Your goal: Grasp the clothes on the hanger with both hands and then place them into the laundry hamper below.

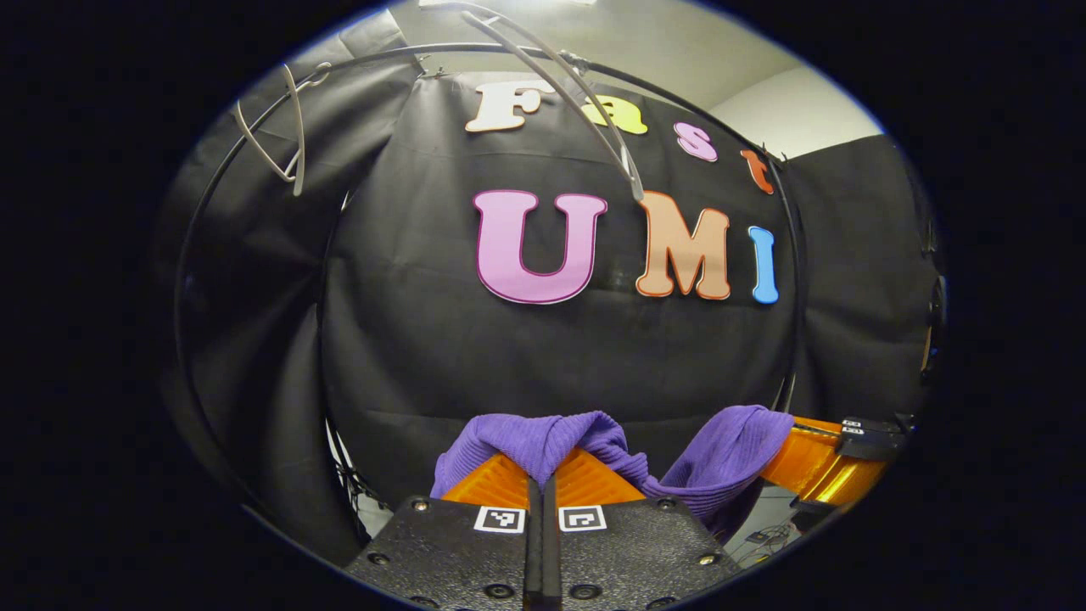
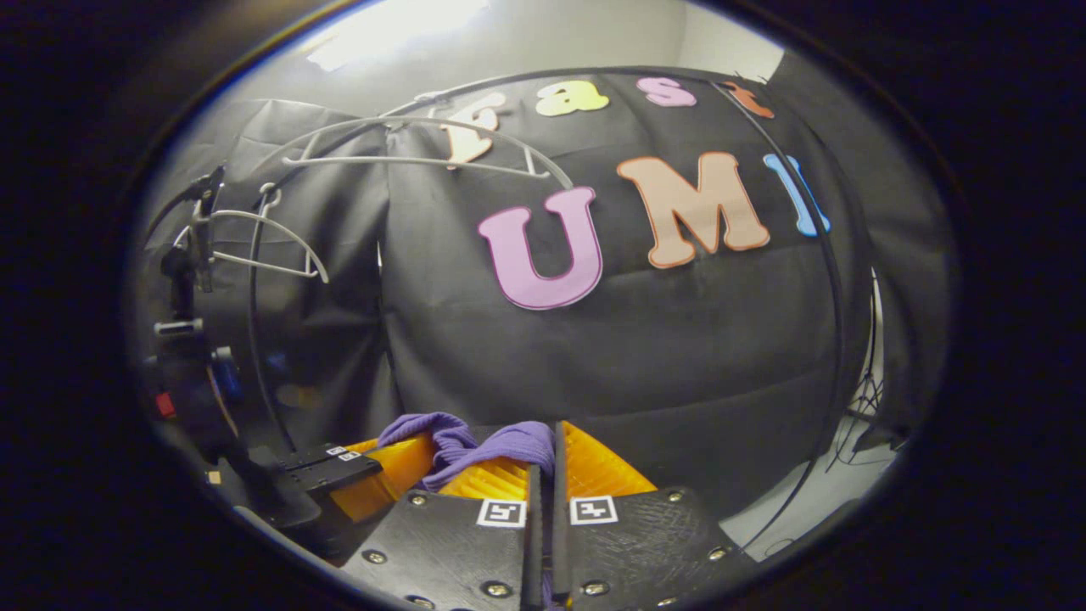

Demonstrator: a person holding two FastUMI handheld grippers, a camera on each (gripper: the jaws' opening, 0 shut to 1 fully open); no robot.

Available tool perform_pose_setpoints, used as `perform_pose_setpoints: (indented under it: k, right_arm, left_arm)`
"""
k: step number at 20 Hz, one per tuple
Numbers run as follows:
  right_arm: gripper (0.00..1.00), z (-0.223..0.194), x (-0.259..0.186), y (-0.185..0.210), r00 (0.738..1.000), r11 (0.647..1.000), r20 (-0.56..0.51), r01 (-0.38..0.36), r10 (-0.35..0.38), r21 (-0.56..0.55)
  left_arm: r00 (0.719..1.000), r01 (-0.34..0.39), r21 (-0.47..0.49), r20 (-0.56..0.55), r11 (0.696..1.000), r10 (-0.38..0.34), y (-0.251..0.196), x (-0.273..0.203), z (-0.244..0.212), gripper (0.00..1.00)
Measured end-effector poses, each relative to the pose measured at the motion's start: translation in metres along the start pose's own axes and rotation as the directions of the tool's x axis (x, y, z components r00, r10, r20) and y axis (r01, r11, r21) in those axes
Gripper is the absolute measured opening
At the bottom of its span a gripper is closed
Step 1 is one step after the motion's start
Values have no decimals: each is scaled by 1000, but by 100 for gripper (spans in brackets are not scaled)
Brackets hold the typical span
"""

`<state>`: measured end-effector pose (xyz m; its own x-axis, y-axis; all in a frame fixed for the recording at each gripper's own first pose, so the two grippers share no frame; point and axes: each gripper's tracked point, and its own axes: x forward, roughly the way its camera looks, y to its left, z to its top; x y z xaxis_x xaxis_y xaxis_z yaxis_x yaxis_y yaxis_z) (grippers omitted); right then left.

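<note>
Both tools clamp the purple ribbed knit garment [image 1: 543,445]: left tool [image 1: 543,484], right tool [image 2: 543,462]. Bare grey wire hangers [image 1: 585,93] at 12 o'clock. Hamper unseen; risk: thin pinch slips, or uneven lowering drags cloth free.

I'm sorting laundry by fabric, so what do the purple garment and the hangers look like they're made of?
The garment looks like a soft ribbed knit with a matte finish: fine parallel ridges run across it; fibre can't be told. The hangers look like thin, smooth pale-grey rod, plastic or coated wire; the look leaves that open.
</note>
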<state>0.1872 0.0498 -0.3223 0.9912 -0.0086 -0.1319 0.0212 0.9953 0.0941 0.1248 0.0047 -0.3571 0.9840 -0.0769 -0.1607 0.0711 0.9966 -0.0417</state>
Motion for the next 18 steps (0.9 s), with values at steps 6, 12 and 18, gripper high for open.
perform_pose_setpoints:
  k: [6, 12, 18]
  right_arm:
    - [9, -46, 21, -15, 996, 998, -75, 55, -55, -4]
    - [5, -105, 44, -46, 971, 990, -194, 142, -143, -16]
    - [5, -161, 51, -72, 924, 981, -331, 194, -192, -25]
  left_arm:
    - [998, -6, 32, -57, 999, 7, -1, 14, -48, 0]
    - [980, -22, 41, -197, 999, 29, 1, 32, -113, 1]
    - [942, -36, 63, -331, 997, 55, 2, 40, -172, 2]
